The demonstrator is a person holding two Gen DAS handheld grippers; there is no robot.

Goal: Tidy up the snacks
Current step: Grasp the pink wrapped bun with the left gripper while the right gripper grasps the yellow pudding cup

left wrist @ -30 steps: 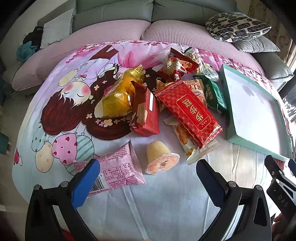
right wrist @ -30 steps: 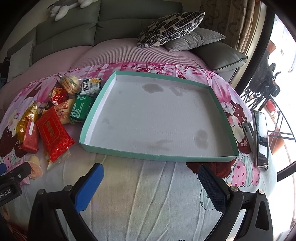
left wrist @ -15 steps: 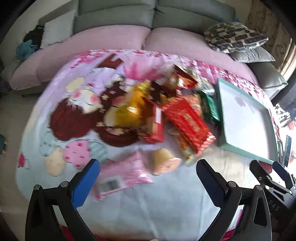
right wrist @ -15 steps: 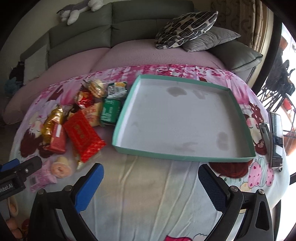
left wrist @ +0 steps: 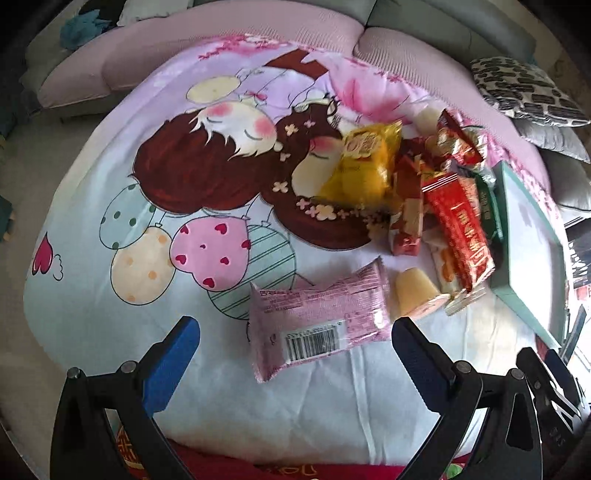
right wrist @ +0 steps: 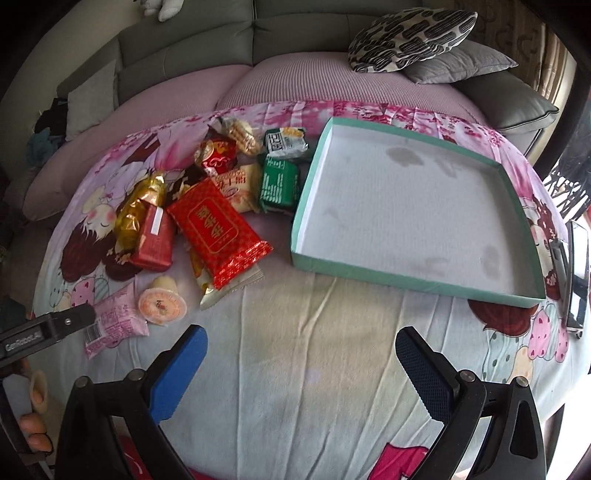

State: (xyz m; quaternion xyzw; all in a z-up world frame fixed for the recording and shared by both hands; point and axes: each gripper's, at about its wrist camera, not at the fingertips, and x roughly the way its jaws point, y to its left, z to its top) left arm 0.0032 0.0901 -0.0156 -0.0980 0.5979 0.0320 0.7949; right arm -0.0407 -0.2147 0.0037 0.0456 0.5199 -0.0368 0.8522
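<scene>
Several snack packets lie heaped on a cartoon-print cloth: a pink packet [left wrist: 317, 317] [right wrist: 110, 323], a jelly cup [left wrist: 413, 297] [right wrist: 161, 302], a big red packet [left wrist: 461, 225] [right wrist: 216, 229], a yellow bag [left wrist: 364, 166], a small red box [right wrist: 155, 236] and a green packet [right wrist: 279, 184]. A teal-rimmed box lid [right wrist: 413, 275] [left wrist: 517, 295] with a white inside stands empty to their right. My left gripper [left wrist: 291, 343] is open, its fingers straddling the pink packet's near end. My right gripper [right wrist: 301, 354] is open over bare cloth in front of the lid.
A grey and pink sofa [right wrist: 295, 74] curves behind the table with patterned and grey cushions [right wrist: 410, 33]. A phone [right wrist: 578, 273] lies at the table's right edge. A person's fingers [right wrist: 33, 424] show at lower left of the right wrist view.
My left gripper has swung left and down toward the pink packet, which now sits between its fingers. The right gripper has pulled back and turned left, bringing the snack heap into its view.
</scene>
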